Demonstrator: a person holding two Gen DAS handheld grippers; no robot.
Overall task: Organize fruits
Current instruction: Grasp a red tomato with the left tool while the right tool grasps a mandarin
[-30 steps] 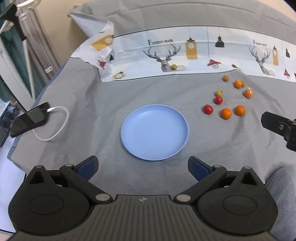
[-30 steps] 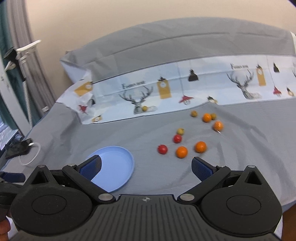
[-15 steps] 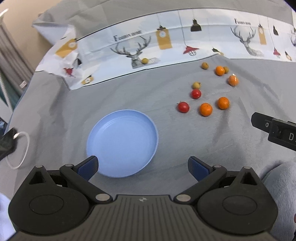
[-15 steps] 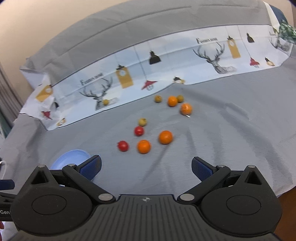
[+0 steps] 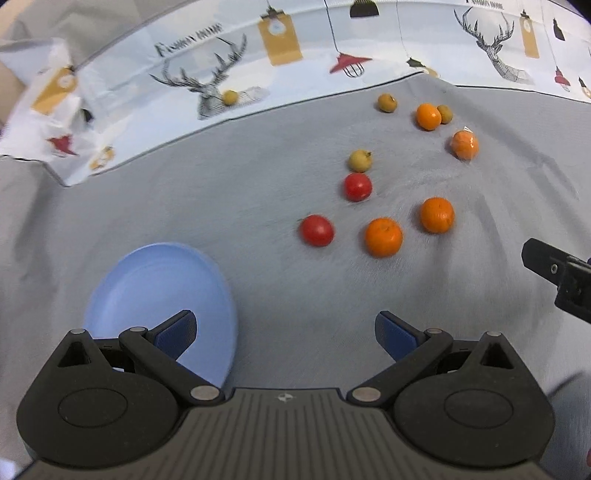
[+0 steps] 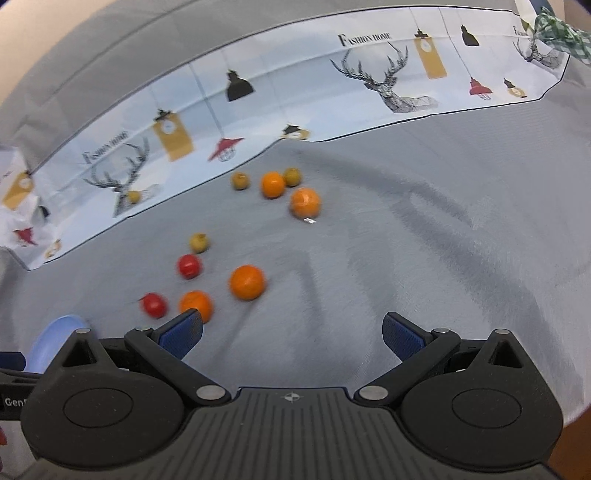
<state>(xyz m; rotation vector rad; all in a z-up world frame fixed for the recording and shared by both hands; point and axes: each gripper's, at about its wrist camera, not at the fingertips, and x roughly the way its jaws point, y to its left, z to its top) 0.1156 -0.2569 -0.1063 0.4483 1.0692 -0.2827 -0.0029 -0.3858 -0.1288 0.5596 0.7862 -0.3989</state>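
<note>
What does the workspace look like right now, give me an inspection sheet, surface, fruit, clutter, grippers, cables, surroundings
Surface: grey cloth with a deer-print strip along the far side.
Job's things: blue plate, nothing on it; two red fruits, four oranges and three small yellowish fruits loose on the cloth; another yellowish one on the print.
Clutter: nothing seen.
Grippers: left gripper open, holding nothing; right gripper open, holding nothing.
Cables: nothing seen.
Surroundings: beige wall behind.

Four oranges (image 5: 383, 237), two red tomatoes (image 5: 316, 230) and several small yellow-green fruits (image 5: 359, 160) lie scattered on the grey cloth, apart from the empty blue plate (image 5: 155, 280).
</note>
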